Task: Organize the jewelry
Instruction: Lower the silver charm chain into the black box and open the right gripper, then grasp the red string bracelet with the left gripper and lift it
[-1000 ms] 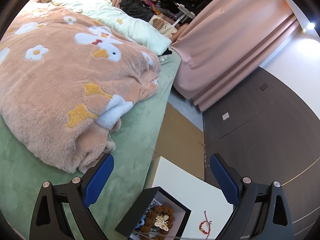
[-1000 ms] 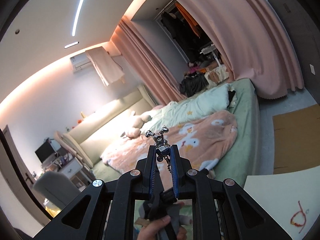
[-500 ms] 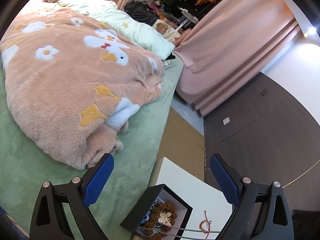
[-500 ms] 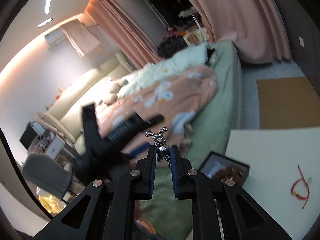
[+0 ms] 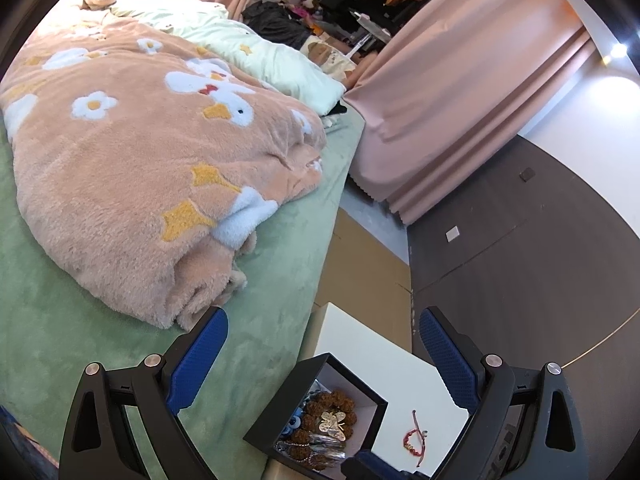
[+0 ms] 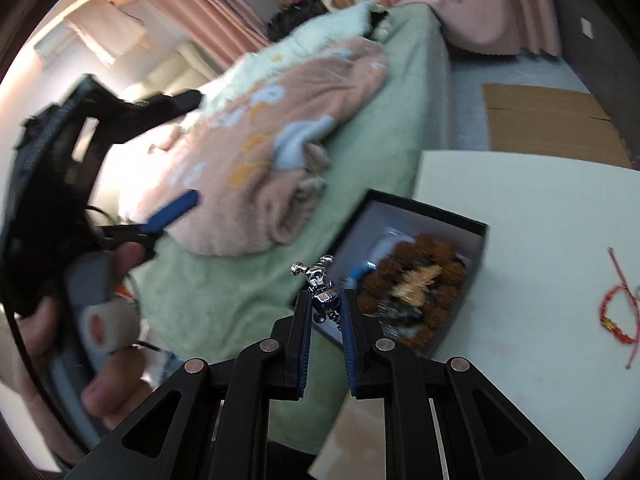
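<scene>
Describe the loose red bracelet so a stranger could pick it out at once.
Find the white board beside the green bed, where an open black box of jewelry sits at the edge. The red string bracelet lies alone on the bare board outside the box, unlike the brown bead bracelet and gold butterfly inside.
</scene>
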A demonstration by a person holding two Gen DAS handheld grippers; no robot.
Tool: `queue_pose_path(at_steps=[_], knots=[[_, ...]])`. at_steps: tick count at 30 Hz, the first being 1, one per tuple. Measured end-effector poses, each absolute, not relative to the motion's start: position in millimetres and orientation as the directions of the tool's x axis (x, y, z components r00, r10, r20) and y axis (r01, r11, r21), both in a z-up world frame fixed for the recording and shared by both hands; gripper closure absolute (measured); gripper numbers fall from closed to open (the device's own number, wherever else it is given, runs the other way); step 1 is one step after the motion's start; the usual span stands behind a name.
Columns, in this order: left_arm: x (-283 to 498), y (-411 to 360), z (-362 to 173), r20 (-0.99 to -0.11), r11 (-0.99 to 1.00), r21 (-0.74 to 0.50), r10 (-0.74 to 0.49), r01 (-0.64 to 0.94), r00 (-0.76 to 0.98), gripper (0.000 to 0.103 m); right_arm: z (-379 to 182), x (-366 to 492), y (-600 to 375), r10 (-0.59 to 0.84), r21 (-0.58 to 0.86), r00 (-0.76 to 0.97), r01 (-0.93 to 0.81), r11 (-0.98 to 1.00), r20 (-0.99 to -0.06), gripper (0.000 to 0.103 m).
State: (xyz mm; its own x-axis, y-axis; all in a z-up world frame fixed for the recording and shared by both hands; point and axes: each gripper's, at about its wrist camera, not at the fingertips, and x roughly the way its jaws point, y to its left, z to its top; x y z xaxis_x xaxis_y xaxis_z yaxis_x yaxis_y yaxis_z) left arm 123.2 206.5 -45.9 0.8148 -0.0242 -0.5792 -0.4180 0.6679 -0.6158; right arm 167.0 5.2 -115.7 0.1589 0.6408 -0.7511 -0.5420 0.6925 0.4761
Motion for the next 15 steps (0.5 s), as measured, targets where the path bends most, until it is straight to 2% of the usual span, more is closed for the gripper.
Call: queue_pose_path(at_steps=[1, 2, 3, 15], knots=[[122.6, 206.8, -46.2, -0.578, 0.666, -0.618, -0.025, -0.418, 0.815, 0.006, -116.5, 168.0, 2.3, 0.640, 0.483, 0.153, -0.532, 0.696, -0.753, 0.076], [121.7, 207.0, -46.6, -0.578, 0.664, -0.619, -0.025, -0.418, 0.816, 0.006, -116.5, 169.6, -1.4, 0.643, 0.494, 0.147, -0.520, 0.696, -0.752, 0.062], [121.2, 206.7, -47.0, -0.579, 0.664, -0.619, -0.026, -0.419, 0.815, 0.006, -113.7, 171.4, -8.5, 0.648, 0.503, 0.155, -0.506, 0.700, -0.746, 0.056], [132.3, 178.4, -49.4, -0.604, 0.718, -0.581, -0.065, -0.383, 0.794, 0.006, -80.7, 190.1, -72.7, 0.613, 0.462, 0.288, -0.449, 0.765, -0.736, 0.055]])
